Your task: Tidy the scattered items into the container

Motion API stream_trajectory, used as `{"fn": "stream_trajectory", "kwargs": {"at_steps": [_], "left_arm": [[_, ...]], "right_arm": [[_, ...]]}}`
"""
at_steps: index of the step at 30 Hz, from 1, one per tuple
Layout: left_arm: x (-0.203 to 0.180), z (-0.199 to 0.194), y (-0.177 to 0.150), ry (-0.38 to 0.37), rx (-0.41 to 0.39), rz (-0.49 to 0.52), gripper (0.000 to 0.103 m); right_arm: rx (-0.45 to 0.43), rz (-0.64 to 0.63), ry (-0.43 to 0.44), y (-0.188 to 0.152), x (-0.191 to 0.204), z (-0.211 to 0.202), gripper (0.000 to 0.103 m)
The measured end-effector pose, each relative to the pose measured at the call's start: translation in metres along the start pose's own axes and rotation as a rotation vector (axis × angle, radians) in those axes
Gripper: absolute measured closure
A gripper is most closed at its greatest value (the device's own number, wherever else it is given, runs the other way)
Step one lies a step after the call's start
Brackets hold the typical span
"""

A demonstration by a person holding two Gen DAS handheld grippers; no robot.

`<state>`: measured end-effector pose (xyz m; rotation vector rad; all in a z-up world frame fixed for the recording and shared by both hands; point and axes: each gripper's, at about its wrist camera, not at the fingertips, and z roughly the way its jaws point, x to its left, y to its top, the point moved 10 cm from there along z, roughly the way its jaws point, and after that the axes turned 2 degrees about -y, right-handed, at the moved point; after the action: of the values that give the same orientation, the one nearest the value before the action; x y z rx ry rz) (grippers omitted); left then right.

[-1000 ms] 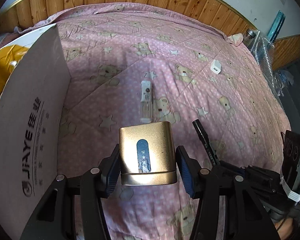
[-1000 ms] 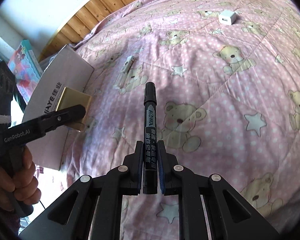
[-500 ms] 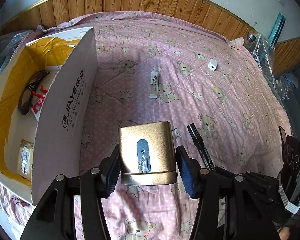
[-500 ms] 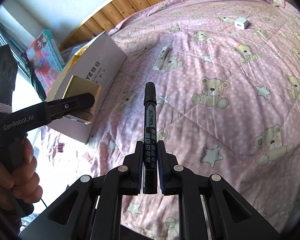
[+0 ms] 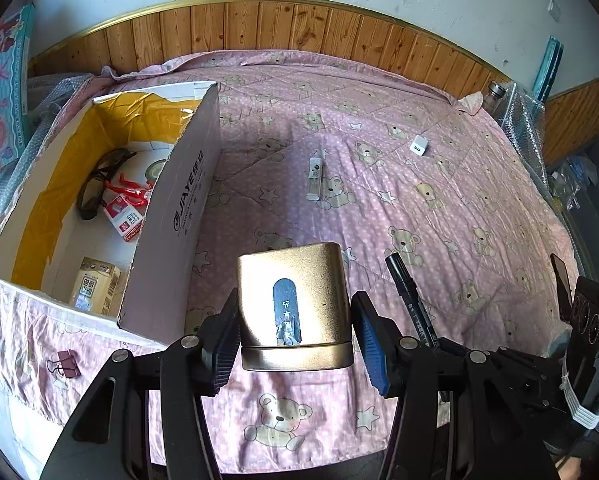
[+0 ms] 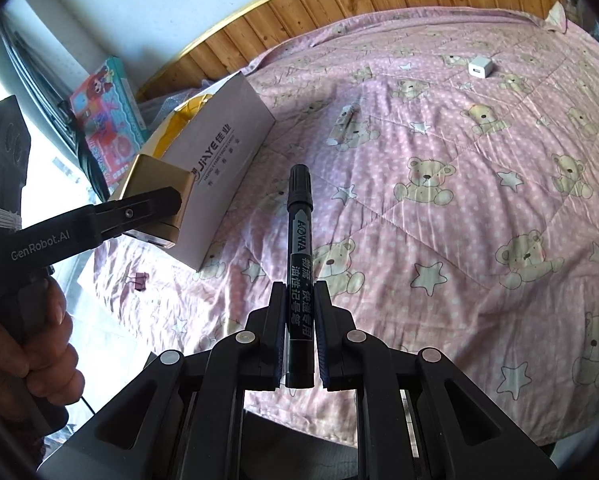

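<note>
Pink quilt, box at L edge, L jaws pinching gold case, R jaws pinching marker

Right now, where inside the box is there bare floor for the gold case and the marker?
In the cardboard box, bare floor lies between the yellow packet and the red-and-white packet. The far half is crowded: sunglasses, red clips. The left gripper holds the gold case, the right gripper the marker.
</note>
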<state>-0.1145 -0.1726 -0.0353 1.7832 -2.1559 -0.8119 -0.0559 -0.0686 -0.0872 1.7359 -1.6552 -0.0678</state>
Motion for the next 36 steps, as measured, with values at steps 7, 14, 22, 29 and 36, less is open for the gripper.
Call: {"fn": "stream_trajectory", "kwargs": {"at_steps": [7, 14, 22, 29, 36], "left_arm": [[-0.002, -0.018, -0.002, 0.003, -0.033, 0.002, 0.049], [0.006, -0.038, 0.004, 0.015, -0.08, -0.004, 0.049], [0.024, -0.052, 0.008, 0.018, -0.114, -0.037, 0.049], [0.044, -0.059, 0.013, 0.023, -0.134, -0.069, 0.049], [0.078, -0.064, 0.024, 0.042, -0.158, -0.108, 0.049]], "right_arm": [[-0.013, -0.011, 0.008, -0.003, 0.008, -0.009, 0.089], [-0.023, -0.061, 0.02, 0.003, 0.031, -0.014, 0.089], [-0.016, -0.109, 0.026, 0.007, 0.054, -0.009, 0.089], [-0.019, -0.155, 0.043, 0.019, 0.083, -0.005, 0.089], [-0.022, -0.196, 0.074, 0.045, 0.12, 0.008, 0.089]]}}
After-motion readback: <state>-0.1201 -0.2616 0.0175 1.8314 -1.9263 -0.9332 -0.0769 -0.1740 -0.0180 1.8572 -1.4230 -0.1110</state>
